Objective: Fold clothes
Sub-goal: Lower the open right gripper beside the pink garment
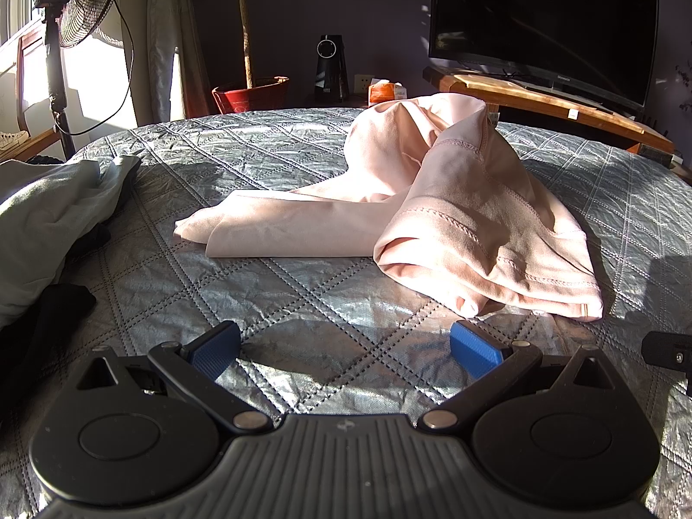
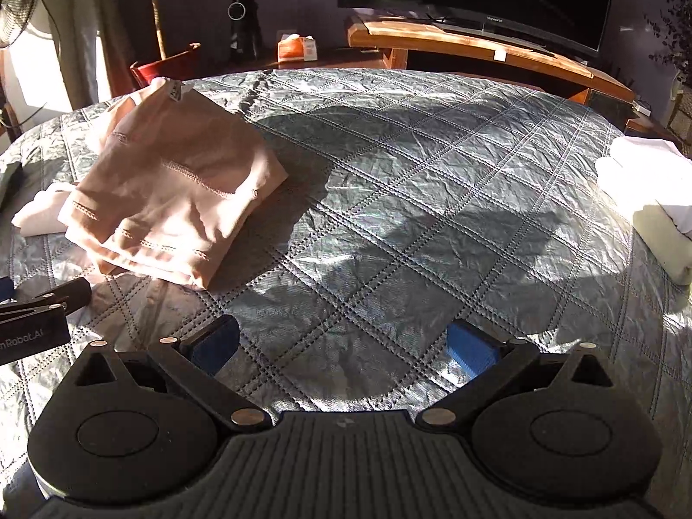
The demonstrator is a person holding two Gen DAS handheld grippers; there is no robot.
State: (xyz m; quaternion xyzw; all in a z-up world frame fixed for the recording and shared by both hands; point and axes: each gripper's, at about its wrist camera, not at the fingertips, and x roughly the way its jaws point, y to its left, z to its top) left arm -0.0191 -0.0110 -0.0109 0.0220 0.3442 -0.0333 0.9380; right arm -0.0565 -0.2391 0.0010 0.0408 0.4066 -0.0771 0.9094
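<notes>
While both the left gripper (image 1: pixel 346 346) and right gripper (image 2: pixel 344 344) gape empty, the pink garment (image 1: pixel 454 199) lies crumpled just ahead.

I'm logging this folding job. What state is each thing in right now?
Left claw: open, empty, over the quilt.
Right claw: open, empty.
Pink garment: partly folded, bunched, lying on the quilt.
White clothes: folded, stacked at the quilt's right edge.
Television: screen dark.

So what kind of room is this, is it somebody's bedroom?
Probably a bedroom at home. A pink garment lies on a bed with a quilted silver bedspread, a big TV sits on a wooden stand beyond it, and a standing fan is by the sunny window.
</notes>
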